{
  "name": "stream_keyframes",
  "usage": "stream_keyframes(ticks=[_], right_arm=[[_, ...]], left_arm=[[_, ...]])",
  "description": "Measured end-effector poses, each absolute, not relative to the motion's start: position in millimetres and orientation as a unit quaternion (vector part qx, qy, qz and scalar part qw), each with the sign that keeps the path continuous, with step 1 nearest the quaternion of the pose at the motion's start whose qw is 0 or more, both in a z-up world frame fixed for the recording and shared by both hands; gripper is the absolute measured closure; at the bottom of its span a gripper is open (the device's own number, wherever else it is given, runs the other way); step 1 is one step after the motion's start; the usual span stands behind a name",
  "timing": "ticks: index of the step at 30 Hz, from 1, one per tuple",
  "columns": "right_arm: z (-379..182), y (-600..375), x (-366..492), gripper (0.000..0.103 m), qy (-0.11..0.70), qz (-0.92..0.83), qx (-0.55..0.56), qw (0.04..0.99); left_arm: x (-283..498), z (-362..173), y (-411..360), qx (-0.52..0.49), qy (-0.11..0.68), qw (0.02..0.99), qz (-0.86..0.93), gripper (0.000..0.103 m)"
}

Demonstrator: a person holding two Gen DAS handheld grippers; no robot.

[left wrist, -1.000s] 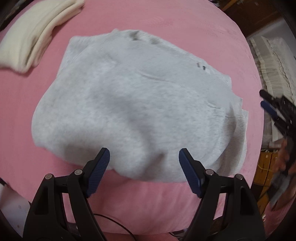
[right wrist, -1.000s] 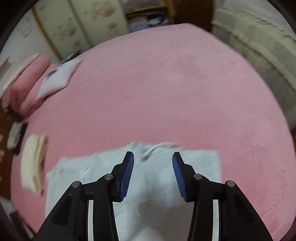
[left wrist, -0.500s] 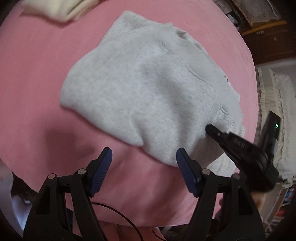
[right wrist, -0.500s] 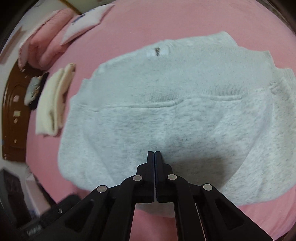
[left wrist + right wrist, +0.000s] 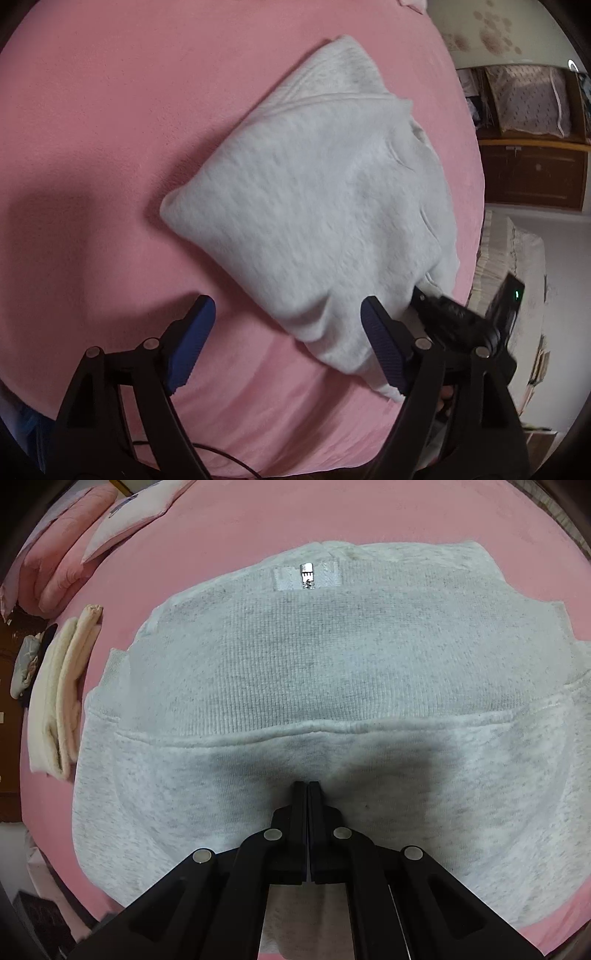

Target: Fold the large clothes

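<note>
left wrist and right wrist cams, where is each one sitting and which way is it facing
Left wrist: on the left claw, angled down at the grey sweatshirt on the pink bedcover; jaws opening, nothing between them; right claw at the right.
Right wrist: on the right claw, facing straight down at the grey sweatshirt; jaws shut, tips against the fabric.
Shared: sweatshirt, bedcover, right claw.

A bed [image 5: 229, 520] with a pink cover carried everything. A folded grey sweatshirt [image 5: 332, 672] lay on it, with folded cream clothes [image 5: 59, 698] just beside and pillows [image 5: 92, 535] farther off.
</note>
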State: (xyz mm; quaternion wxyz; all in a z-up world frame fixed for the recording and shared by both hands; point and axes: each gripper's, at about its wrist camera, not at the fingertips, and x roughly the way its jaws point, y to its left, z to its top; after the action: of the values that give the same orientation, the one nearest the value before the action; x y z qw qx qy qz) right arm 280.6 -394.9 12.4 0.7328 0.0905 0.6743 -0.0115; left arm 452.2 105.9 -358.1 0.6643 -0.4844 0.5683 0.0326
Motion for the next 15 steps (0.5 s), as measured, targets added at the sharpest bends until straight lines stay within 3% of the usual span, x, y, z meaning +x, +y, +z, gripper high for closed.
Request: stream_keyframes(ticks=[7,9,10,12,15], right_arm=[[34.5,-383.3,275.0,0.103,0.659,-0.038,0.116,0.742],[36.4,-377.8,272.0,0.103,0.657,-0.041,0.118,0.743],[42.3,-385.4,271.4,0.103,0.656,-0.041,0.122,0.744],[44.1,-388.2,270.7,0.103,0.652,-0.041,0.133,0.745],[49.9,-399.1,264.3,0.103,0.641,-0.037,0.165,0.749]], left_arm=[[471.4,-393.3,128.5,-0.58,0.535,0.615,0.02,0.027],[477.6,-398.3,133.8,-0.618,0.506,0.602,0.008,0.047],[481.5,-399.0,137.3,-0.63,0.501,0.593,0.015,0.051],[484.7,-399.4,139.1,-0.637,0.505,0.582,0.019,0.069],[477.1,-395.2,140.2,-0.646,0.502,0.574,0.029,0.086]])
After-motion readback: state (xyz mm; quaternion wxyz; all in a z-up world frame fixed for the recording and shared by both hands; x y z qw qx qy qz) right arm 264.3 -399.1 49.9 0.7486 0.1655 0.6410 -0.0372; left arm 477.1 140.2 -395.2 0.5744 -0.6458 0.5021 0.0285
